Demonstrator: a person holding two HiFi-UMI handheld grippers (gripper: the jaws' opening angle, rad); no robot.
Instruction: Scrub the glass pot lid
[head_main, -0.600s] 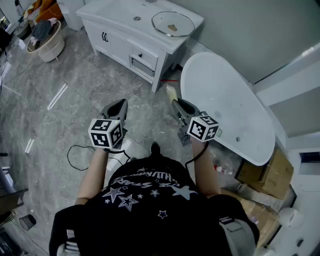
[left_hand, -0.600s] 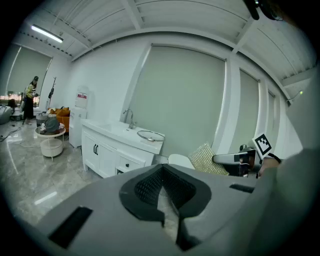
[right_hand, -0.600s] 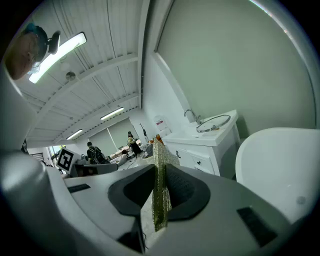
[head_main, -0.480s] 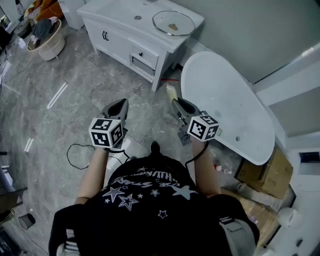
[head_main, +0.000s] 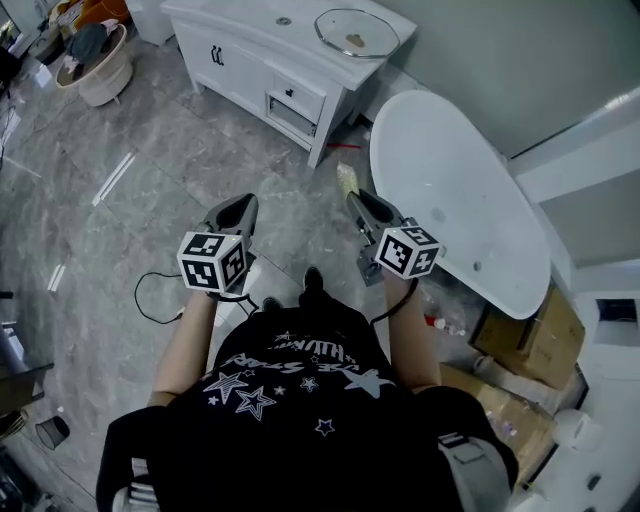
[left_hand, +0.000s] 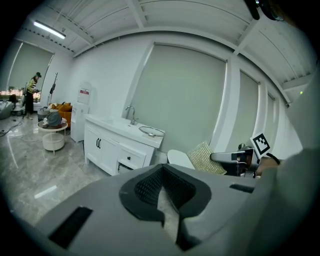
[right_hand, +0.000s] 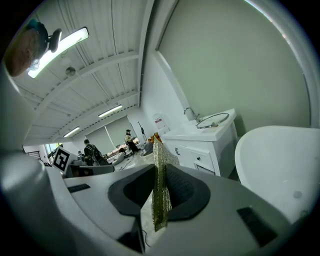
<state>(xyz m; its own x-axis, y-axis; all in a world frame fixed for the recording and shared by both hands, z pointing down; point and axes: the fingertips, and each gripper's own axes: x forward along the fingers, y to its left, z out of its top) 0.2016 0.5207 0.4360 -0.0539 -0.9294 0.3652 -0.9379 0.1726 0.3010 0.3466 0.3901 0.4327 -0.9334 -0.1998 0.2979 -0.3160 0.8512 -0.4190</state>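
The glass pot lid (head_main: 356, 33) lies flat on the white vanity top (head_main: 250, 28), far ahead of both grippers. It also shows as the lid (left_hand: 151, 131) beside the faucet and as the lid (right_hand: 212, 120). My left gripper (head_main: 241, 207) is held at waist height over the floor, shut with nothing in it. My right gripper (head_main: 356, 203) is level with it and shut on a yellow-gold scrubbing sponge (head_main: 346, 181). The sponge (right_hand: 160, 187) stands on edge between the pads. From the left gripper view, the sponge (left_hand: 206, 158) sticks out in front of the right gripper.
A white bathtub (head_main: 455, 205) stands to the right of the vanity. A laundry basket (head_main: 95, 68) is at the far left. Cardboard boxes (head_main: 530, 345) sit behind the tub. A black cable (head_main: 150, 298) lies on the marble floor. People stand in the distance (right_hand: 129, 140).
The vanity and lid have slid slightly up and right in the head view. Both grippers keep their pose and the sponge stays gripped.
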